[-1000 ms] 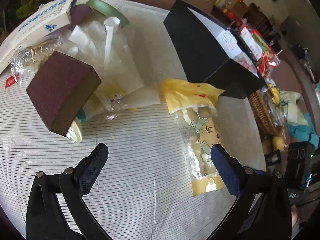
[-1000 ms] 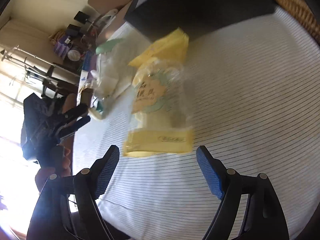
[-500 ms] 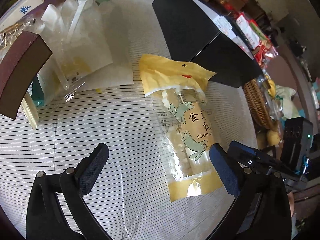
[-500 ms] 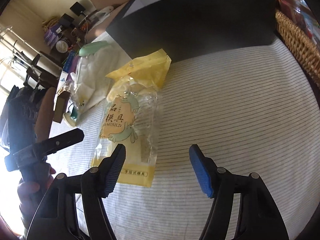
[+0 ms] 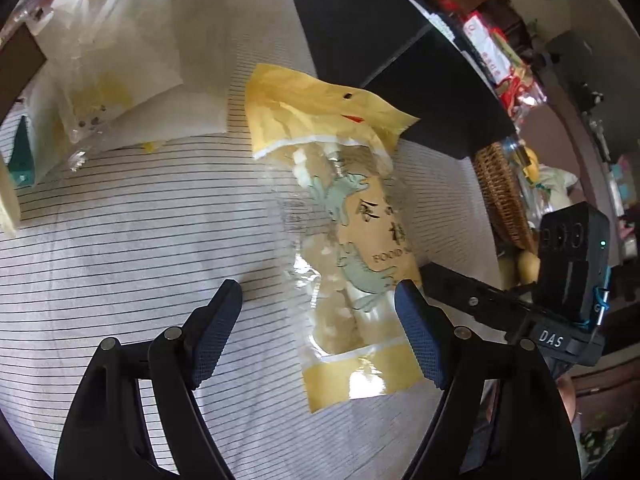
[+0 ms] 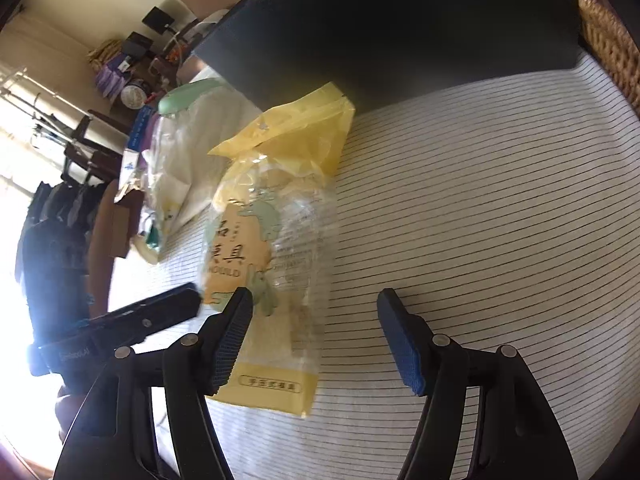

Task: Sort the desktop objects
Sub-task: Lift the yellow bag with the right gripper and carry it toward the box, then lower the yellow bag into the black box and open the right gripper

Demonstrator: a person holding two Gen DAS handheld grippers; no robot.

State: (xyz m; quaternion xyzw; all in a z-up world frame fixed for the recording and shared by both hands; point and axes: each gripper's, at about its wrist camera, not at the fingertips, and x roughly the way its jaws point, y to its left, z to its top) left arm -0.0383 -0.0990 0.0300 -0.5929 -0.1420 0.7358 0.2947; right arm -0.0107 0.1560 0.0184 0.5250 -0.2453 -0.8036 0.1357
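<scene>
While both grippers hang over the striped cloth (image 5: 120,240):
Bag: yellow packet (image 5: 352,248) lies flat beside the black box (image 5: 380,48).
Left gripper (image 5: 318,336): jaws closing, packet's lower end between them, untouched.
Right gripper (image 6: 316,338): jaws closing, straddling the packet's edge, not gripping.

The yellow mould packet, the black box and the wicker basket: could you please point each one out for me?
yellow mould packet (image 5: 356,248): left wrist view, printed label.
black box (image 6: 400,36): right wrist view, dark side wall.
wicker basket (image 5: 502,200): left wrist view, woven wall.
</scene>
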